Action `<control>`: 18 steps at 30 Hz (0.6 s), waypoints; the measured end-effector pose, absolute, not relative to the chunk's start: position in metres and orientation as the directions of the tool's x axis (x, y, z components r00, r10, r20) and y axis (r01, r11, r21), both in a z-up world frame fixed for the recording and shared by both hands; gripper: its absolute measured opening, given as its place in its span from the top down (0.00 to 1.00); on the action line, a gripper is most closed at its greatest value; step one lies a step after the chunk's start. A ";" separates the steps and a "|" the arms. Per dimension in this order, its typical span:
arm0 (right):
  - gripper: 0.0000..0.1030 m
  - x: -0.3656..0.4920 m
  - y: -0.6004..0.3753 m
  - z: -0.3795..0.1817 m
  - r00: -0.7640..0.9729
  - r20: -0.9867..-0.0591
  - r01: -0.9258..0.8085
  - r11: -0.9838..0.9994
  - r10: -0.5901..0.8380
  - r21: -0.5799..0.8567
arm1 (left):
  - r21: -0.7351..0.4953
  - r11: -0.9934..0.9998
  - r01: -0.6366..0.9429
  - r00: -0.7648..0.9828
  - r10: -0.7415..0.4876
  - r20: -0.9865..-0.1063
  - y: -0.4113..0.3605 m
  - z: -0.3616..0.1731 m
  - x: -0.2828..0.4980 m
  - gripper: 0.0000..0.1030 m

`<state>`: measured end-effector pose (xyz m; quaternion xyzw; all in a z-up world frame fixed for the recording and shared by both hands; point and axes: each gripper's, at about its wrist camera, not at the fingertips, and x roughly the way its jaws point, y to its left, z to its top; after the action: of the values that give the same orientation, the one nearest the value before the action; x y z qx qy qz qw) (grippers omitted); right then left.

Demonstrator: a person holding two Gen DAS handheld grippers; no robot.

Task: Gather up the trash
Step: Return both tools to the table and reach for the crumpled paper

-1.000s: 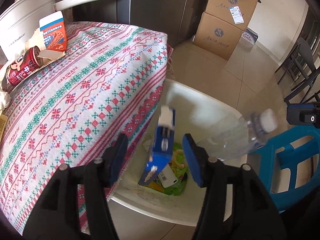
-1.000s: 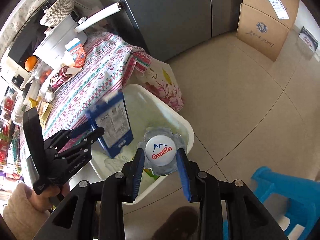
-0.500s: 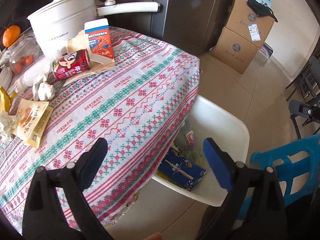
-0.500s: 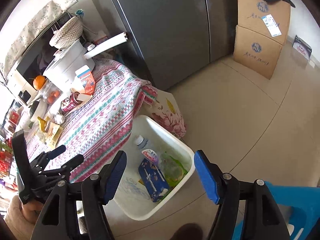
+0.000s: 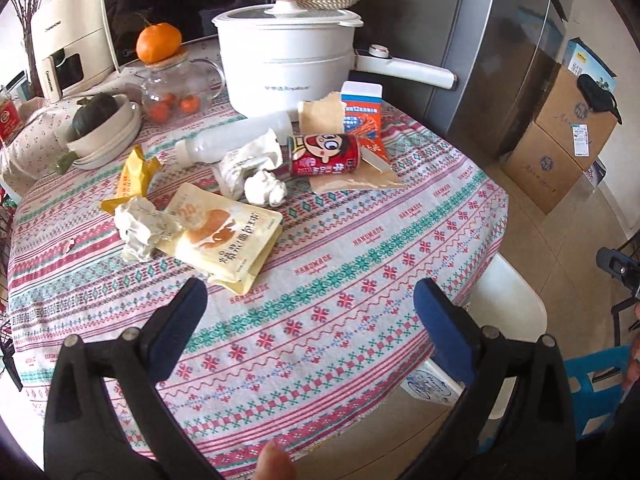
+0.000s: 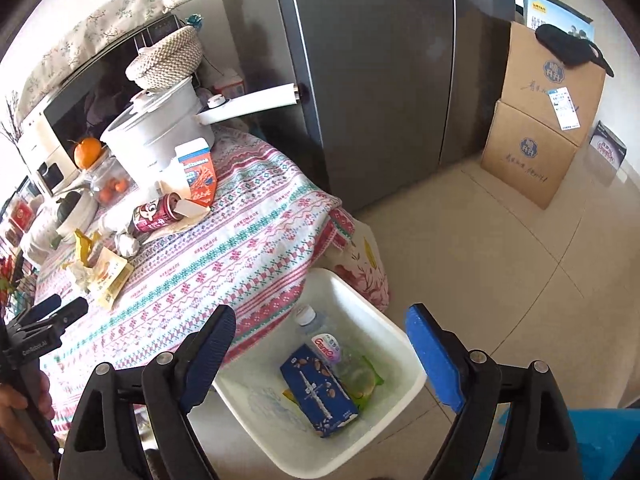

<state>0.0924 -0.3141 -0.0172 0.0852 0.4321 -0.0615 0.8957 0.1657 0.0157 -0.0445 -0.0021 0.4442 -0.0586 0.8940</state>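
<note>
Here the left gripper point(image 5: 308, 320), jaws opening and empty, faced the snack bag point(image 5: 224, 236) at upper left, probably lengthwise toward it; the right gripper point(image 6: 320, 352), also opening, hung over the bin point(image 6: 404, 344).

A home kitchen or dining corner is shown. Ahead of the left hand-held gripper point(image 5: 308, 320), a bench point(image 5: 360, 264) is covered by a patterned cloth, and a white electric cooking pot point(image 5: 286, 56), a glass jar point(image 5: 176, 88) topped by an orange point(image 5: 158, 42) and food wrappers are seen on it. Beyond the pot a tall grey refrigerator point(image 6: 380, 80) is seen, with stacked cardboard boxes point(image 6: 540, 120) on the tiled floor point(image 6: 500, 272) to its right.
</note>
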 end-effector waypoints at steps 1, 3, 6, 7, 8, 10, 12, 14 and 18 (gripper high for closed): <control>0.14 0.097 -0.308 -0.016 0.628 -0.778 0.176 0.979 -0.031 0.103 | -0.047 0.995 0.084 0.611 -0.088 -0.787 0.026 -0.042 0.166 0.00; 0.06 0.106 -0.293 -0.013 0.646 -0.763 0.160 0.982 -0.024 0.103 | -0.012 0.999 0.029 0.626 -0.028 -0.779 0.045 -0.038 0.170 0.00; 0.00 0.118 -0.270 -0.010 0.678 -0.735 0.137 0.986 -0.020 0.099 | 0.000 0.999 -0.050 0.637 0.032 -0.770 0.078 -0.035 0.174 0.00; 0.00 0.123 -0.262 -0.011 0.682 -0.731 0.128 0.987 -0.016 0.098 | -0.012 0.998 -0.062 0.639 0.030 -0.769 0.089 -0.035 0.176 0.00; 0.00 0.128 -0.255 -0.012 0.683 -0.731 0.118 0.988 -0.008 0.099 | -0.023 0.997 -0.074 0.636 0.029 -0.771 0.099 -0.035 0.178 0.00; 0.00 0.138 -0.239 -0.014 0.684 -0.729 0.096 0.990 0.009 0.102 | -0.030 0.994 -0.110 0.619 0.045 -0.784 0.118 -0.039 0.183 0.00; 0.00 0.146 -0.225 -0.016 0.685 -0.728 0.079 0.992 0.020 0.101 | -0.040 0.989 -0.145 0.597 0.055 -0.800 0.136 -0.047 0.189 0.00; 0.00 0.152 -0.214 -0.019 0.679 -0.733 0.064 0.993 0.030 0.100 | -0.054 0.983 -0.177 0.554 0.054 -0.831 0.152 -0.056 0.200 0.00; 0.00 0.165 -0.194 -0.029 0.663 -0.747 0.036 0.994 0.055 0.105 | -0.193 0.950 -0.243 0.519 -0.041 -0.854 0.181 -0.076 0.218 0.02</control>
<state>0.1649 -0.1938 -0.0291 0.0554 0.4107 0.0050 0.9101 0.2182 0.1813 -0.0765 -0.1459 0.4871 0.0590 0.8591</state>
